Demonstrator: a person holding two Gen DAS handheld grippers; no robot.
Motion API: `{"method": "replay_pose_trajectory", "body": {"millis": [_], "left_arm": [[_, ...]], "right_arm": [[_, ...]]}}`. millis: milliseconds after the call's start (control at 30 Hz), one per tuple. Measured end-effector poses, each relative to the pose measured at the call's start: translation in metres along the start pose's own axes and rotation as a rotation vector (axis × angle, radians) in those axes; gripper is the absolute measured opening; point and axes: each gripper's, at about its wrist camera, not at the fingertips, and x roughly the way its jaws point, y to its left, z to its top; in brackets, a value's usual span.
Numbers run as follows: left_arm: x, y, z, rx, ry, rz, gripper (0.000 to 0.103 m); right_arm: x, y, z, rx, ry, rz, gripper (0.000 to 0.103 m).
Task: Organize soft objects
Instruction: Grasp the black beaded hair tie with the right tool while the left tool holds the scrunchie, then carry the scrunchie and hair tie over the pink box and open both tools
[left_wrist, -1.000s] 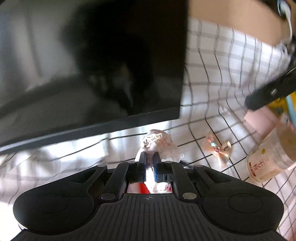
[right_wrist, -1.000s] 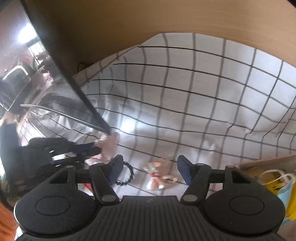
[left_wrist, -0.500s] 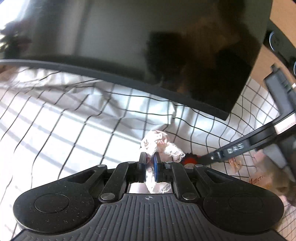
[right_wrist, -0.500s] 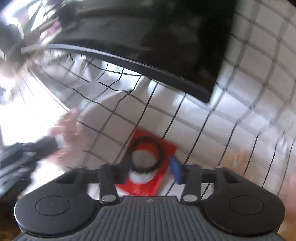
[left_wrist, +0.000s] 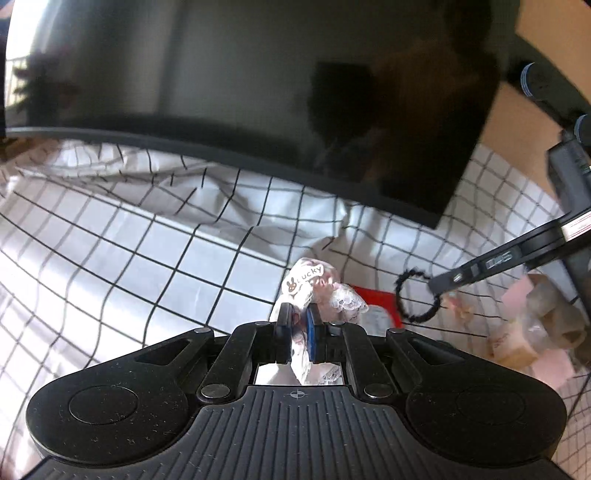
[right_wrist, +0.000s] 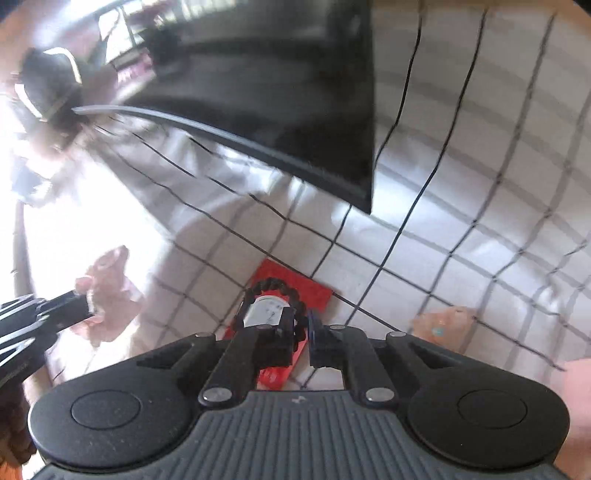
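Note:
My left gripper (left_wrist: 299, 314) is shut on a pink lace hair accessory (left_wrist: 325, 291) with a "Lucky" tag, held a little above the checked cloth (left_wrist: 147, 258). In the right wrist view that gripper (right_wrist: 79, 310) and its pink piece (right_wrist: 110, 291) show at the left. My right gripper (right_wrist: 301, 321) is shut on the rim of a black hair tie (right_wrist: 273, 286), which rests over a red card (right_wrist: 314, 291). The left wrist view shows the right gripper (left_wrist: 437, 286) pinching the same black ring (left_wrist: 400, 295) beside the red card (left_wrist: 376, 299).
A dark monitor (left_wrist: 258, 92) stands on the cloth just behind both grippers. A small pinkish bow clip (right_wrist: 443, 325) lies right of the red card. A paper cup (left_wrist: 517, 339) and pink items sit at the far right.
The right gripper swung from over the bow clip to the red card and shut on the black hair tie. The left gripper carried the lace piece leftward along the monitor's front.

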Motion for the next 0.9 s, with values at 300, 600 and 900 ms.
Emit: {"method": "replay_pose_trajectory", "body": {"millis": [300, 600, 900], "left_arm": [[-0.062, -0.063, -0.003, 0.056, -0.071, -0.040, 0.010], [-0.068, -0.144, -0.012, 0.098, -0.089, -0.128, 0.010], [-0.038, -0.252, -0.014, 0.164, -0.033, -0.288, 0.010]], "right_arm": [[-0.134, 0.007, -0.048, -0.088, -0.227, -0.013, 0.007], [-0.206, -0.050, -0.117, -0.024, -0.343, -0.088, 0.007], [-0.262, -0.129, -0.184, 0.127, -0.487, -0.222, 0.008]]}}
